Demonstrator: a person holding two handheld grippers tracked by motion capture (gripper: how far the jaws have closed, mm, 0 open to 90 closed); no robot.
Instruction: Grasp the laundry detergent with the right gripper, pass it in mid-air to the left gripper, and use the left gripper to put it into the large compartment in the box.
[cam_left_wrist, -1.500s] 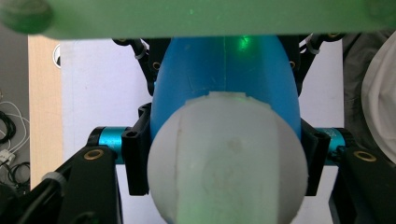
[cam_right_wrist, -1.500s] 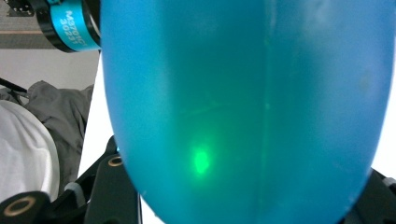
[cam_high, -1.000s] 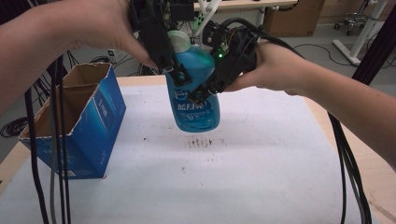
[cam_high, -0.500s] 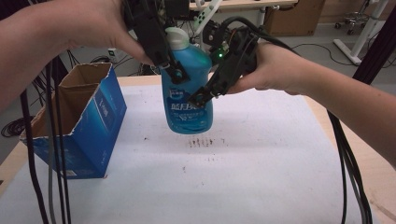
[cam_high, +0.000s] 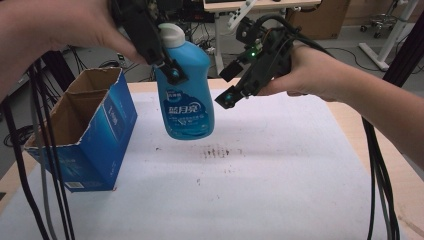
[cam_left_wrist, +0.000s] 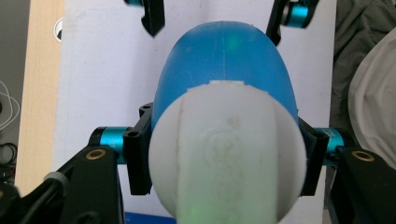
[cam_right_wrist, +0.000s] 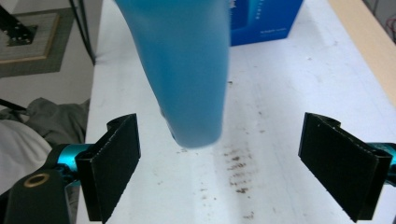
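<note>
Left claw (cam_high: 167, 70) is clamped on the bottle (cam_high: 186, 87) just under its white cap (cam_left_wrist: 226, 154), and the bottle hangs upright in the air above the bench (cam_high: 280, 190), clear of the sheet. Right claw (cam_high: 235, 82) has just been opening; its jaws stand wide apart just beside the bottle, not touching, with the bottle's lower end ahead between them in the right gripper view. The box (cam_high: 82, 135) sits at the left bench edge, top flaps open, near the bottle but apart. Open sheet lies right and front of the bottle. Dark smudges (cam_high: 220, 152) mark the sheet below it. The box bottom is hidden by cables (cam_high: 47, 200); the left claw's body is cut off at the frame top.
</note>
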